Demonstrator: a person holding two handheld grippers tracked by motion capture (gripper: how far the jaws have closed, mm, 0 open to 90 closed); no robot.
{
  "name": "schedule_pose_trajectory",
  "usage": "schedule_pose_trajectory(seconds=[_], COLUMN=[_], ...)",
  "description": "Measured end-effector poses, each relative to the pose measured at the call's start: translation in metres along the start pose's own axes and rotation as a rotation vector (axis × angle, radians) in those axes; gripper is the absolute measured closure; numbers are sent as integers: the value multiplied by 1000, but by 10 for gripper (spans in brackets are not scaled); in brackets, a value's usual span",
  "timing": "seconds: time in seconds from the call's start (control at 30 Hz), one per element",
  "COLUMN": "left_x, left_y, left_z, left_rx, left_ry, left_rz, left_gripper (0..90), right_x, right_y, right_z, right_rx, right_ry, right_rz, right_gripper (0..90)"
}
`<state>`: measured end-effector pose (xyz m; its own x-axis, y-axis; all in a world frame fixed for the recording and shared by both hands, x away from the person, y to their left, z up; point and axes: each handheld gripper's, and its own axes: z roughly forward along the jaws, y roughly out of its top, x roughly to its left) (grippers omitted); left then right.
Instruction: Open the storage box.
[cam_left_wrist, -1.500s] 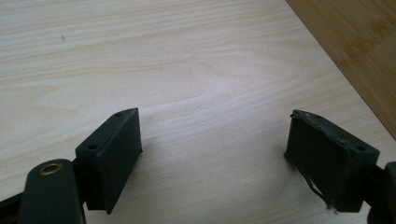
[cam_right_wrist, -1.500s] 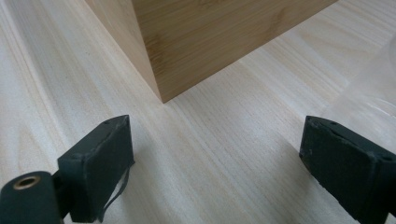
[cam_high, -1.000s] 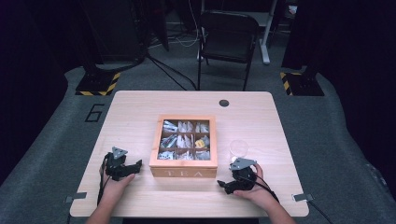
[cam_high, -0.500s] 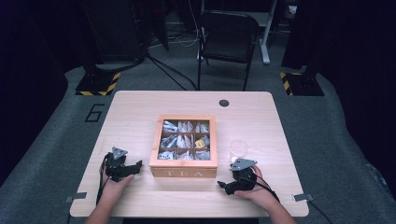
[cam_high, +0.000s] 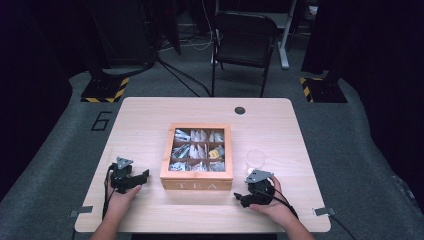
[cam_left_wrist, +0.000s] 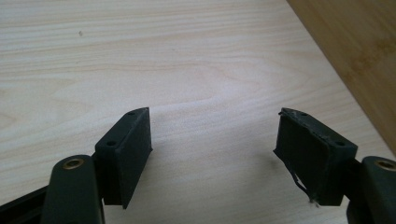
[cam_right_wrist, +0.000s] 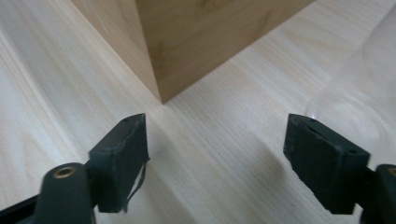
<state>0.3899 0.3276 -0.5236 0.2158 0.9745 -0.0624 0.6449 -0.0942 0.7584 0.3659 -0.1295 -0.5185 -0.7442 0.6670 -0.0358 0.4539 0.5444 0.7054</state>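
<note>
A square wooden tea box (cam_high: 196, 185), lettered TEA on its front, stands open mid-table with tea bags (cam_high: 192, 150) in its compartments. A clear glass (cam_high: 255, 160) stands just right of it. My left gripper (cam_high: 142, 176) rests on the table left of the box, pointing at it; its jaws (cam_left_wrist: 212, 135) are open over bare wood, with the box wall (cam_left_wrist: 355, 51) at the right. My right gripper (cam_high: 240, 197) lies near the box's front right corner (cam_right_wrist: 205, 42), open and empty, the glass (cam_right_wrist: 364, 88) beside its right pad. Both pairs of jaws have just been closing a little with nothing between them.
The light wooden table (cam_high: 150, 115) has a black round cap (cam_high: 240, 110) near its far edge. A black chair (cam_high: 245, 35) stands beyond it. Yellow-and-black striped stand bases (cam_high: 105, 90) sit on the floor at both far corners.
</note>
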Motion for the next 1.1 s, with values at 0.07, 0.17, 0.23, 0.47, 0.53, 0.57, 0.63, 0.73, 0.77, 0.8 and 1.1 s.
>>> schedule_pose_trajectory(seconds=[0.07,0.17,0.23,0.47,0.53,0.57,0.63,0.73,0.77,0.8,1.1], left_x=[-1,-5,-10,-19,-19,-18,-20,-23,-25,-25,-42], left_y=[0,2,3,5,7,8,11,14,15,15,9], left_z=[-2,-10,-17,-24,-28,-30,-35,-45,-48,-48,-67], left_rx=[-4,-19,-4,2,9,6,-6,-13,-18,-18,-33], left_ry=[0,5,-12,-30,-55,-68,-73,-103,-103,-103,-138], left_rz=[-6,13,31,11,-1,1,-6,-1,5,5,102], left_gripper=[278,295,300,313,334,334,344,350,351,351,335], right_x=[2,4,5,12,15,14,16,16,16,16,15], right_y=[2,4,6,12,14,15,17,18,18,18,20], right_z=[-3,-6,-8,-11,-13,-14,-16,-18,-19,-19,-25], right_rx=[-13,-25,-19,2,-8,-19,-28,-46,-60,-60,-85], right_ry=[1,-6,-9,-19,-20,-22,-21,-16,-18,-18,-19], right_rz=[6,-13,-2,-11,6,-3,6,1,-10,-10,19], right_gripper=[268,284,306,374,380,379,384,399,400,400,454])
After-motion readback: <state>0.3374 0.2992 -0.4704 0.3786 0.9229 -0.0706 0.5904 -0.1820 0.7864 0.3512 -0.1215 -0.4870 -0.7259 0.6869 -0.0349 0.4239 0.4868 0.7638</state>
